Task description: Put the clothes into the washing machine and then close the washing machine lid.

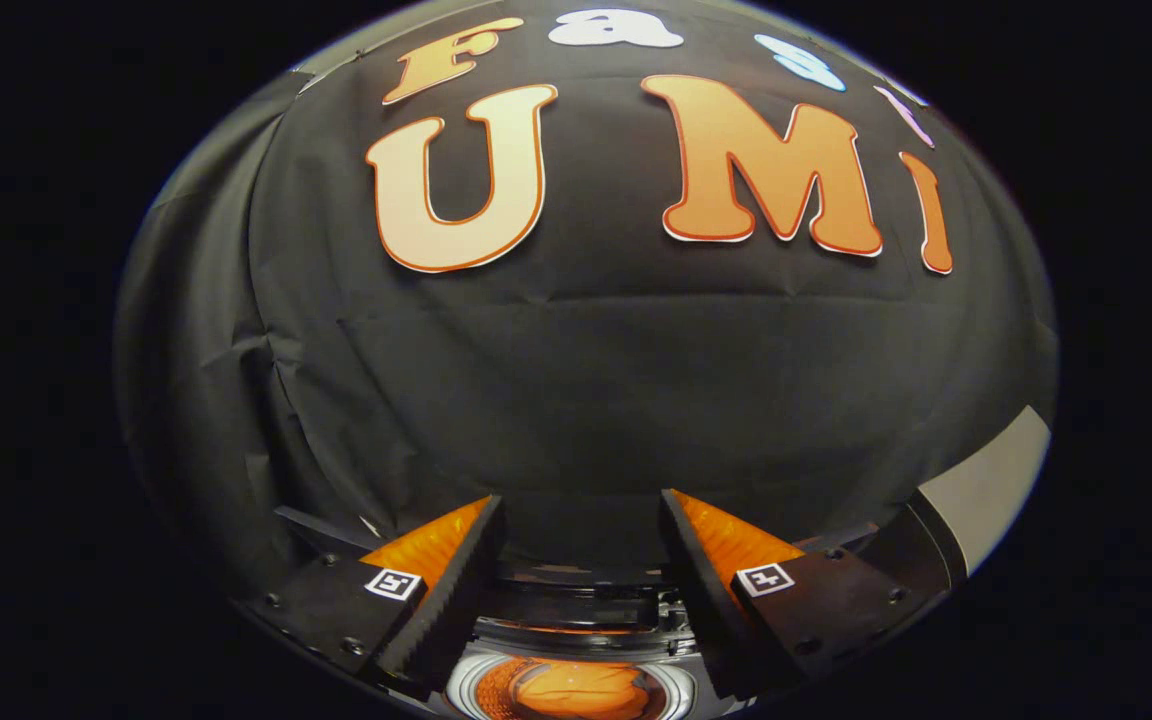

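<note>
The gripper [581, 510] is held wide open and empty, aimed at the booth wall. Below and between the fingers the washing machine [576, 640] drum shows an orange garment [576, 690] inside (seemingly loaded already). The lid should be located next, then pressed down evenly.

The single camera rides on the gripper [581, 510] and looks forward along its spread, empty fingers, facing the booth's black cloth wall [576, 380] across the upper and middle frame. At bottom centre it looks closely down into the washing machine [576, 640].
</note>
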Action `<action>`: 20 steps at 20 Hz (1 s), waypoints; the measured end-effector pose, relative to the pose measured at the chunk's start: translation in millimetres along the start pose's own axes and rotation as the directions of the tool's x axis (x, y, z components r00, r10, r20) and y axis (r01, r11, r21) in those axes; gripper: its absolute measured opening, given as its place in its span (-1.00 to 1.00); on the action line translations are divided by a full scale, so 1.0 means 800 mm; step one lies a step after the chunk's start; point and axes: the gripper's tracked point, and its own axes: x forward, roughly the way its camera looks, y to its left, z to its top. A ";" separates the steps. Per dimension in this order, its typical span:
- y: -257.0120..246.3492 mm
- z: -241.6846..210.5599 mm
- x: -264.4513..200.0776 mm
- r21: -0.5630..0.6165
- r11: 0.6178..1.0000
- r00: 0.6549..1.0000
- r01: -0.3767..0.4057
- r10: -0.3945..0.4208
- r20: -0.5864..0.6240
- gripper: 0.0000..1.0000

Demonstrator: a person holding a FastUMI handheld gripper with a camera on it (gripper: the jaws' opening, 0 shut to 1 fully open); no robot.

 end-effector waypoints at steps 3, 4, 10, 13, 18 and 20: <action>-0.002 0.000 -0.016 -0.003 1.000 0.999 0.011 -0.011 0.035 0.98; -0.002 -0.002 -0.021 -0.008 1.000 0.999 0.006 -0.006 0.039 0.98; 0.000 -0.013 -0.051 -0.015 1.000 0.996 -0.014 0.015 0.084 0.98; 0.001 -0.022 -0.071 -0.022 1.000 0.995 -0.022 0.024 0.102 0.98; 0.003 -0.035 -0.097 -0.026 0.999 0.992 -0.033 0.036 0.123 0.97; 0.005 -0.040 -0.109 -0.032 0.999 0.991 -0.036 0.040 0.131 0.98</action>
